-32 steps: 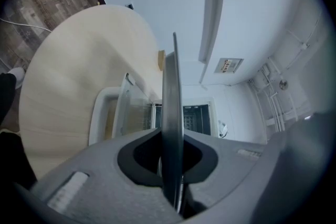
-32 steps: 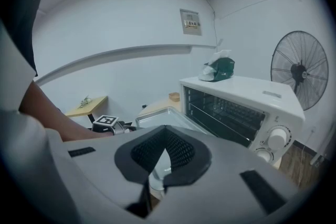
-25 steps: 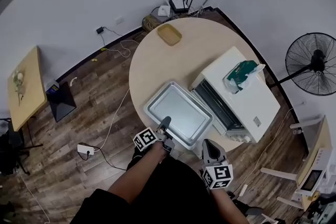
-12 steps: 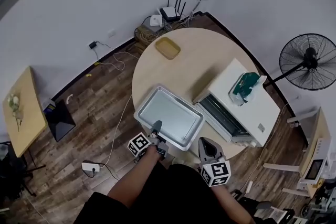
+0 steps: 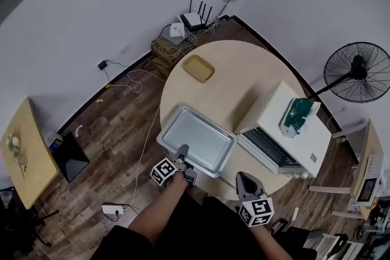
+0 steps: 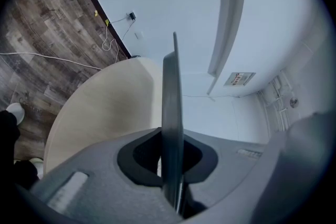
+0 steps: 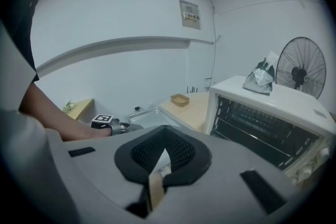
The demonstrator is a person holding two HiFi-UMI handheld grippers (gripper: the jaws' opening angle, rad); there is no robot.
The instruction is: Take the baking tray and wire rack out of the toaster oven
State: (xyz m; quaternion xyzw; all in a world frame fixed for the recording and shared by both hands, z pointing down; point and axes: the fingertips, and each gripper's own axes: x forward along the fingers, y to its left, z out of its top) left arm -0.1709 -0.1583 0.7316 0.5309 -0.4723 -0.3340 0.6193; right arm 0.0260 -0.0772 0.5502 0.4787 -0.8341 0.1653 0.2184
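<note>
A silver baking tray [image 5: 196, 139] lies over the near left part of the round table [image 5: 244, 79], clear of the oven. My left gripper [image 5: 182, 151] is shut on the middle of the tray's near rim. In the left gripper view the tray [image 6: 171, 102] stands edge-on between the jaws of that gripper [image 6: 173, 165]. The white toaster oven [image 5: 286, 131] stands at the right with its front open, and wire shelving [image 7: 262, 123] shows inside. My right gripper [image 5: 244, 180] hovers at the table's near edge, shut and empty, and the right gripper [image 7: 163, 157] faces the oven [image 7: 273, 107].
A small wooden dish [image 5: 199, 68] rests at the table's far side. A green bag [image 5: 297, 114] sits on the oven's top. A standing fan [image 5: 359, 73] is off to the right. Cables and a router [image 5: 194, 20] lie on the floor by the wall.
The tray has moved left, away from the oven's front, with my left gripper still shut on its rim. The right gripper has drifted along the table's near edge.
</note>
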